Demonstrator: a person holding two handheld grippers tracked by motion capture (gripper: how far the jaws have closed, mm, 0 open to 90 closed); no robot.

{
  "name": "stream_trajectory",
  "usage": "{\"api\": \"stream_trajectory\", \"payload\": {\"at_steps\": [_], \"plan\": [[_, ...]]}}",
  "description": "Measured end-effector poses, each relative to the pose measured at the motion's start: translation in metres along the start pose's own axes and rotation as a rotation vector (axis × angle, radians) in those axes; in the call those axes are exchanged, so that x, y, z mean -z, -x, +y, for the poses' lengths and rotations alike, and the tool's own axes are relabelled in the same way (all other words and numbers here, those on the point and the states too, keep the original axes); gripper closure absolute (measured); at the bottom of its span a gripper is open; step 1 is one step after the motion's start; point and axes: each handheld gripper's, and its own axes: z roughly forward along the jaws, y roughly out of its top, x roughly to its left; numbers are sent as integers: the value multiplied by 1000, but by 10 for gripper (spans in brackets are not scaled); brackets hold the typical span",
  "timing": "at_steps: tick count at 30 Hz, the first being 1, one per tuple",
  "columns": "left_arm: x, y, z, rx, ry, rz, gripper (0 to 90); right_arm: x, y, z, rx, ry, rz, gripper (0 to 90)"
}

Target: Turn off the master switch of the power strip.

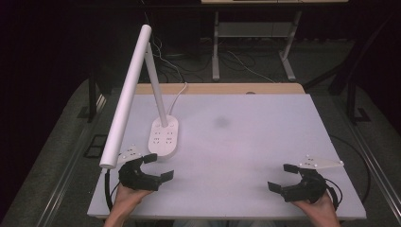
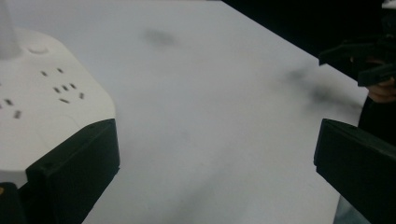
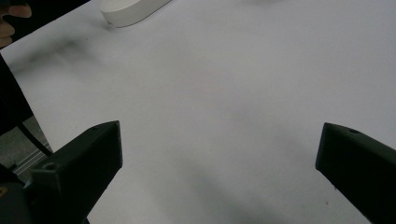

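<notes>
High view: a white desk lamp (image 1: 142,90) stands at the left of the pale worktop (image 1: 236,142), its oval base (image 1: 163,137) carrying socket outlets and its long tube head slanting toward the near-left edge. The left tongs (image 1: 158,167) lie just beside the near end of the base, jaws spread wide and holding nothing, a placement that suggests an approach to the base. The right tongs (image 1: 283,177) rest well apart near the right front corner, likewise spread and empty, probably parked clear of the work.

Left gripper view: the base (image 2: 46,102) sits at the left, its rim touching or almost touching the left jaw; which, cannot be told. The other jaw stands far off at the right edge, so the base is not yet clasped. The right tongs (image 2: 362,60) show farther off.

Right gripper view: both jaws stand wide over bare worktop (image 3: 224,102); the end of the base (image 3: 130,10) lies far ahead.
</notes>
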Motion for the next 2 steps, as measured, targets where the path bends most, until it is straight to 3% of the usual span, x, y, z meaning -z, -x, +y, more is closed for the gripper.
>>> {"api": "stream_trajectory", "payload": {"at_steps": [2], "plan": [[-4, -1, -2, -11, -33, -10, 0, -1, -1, 0, 5, -7, 1, 1]]}}
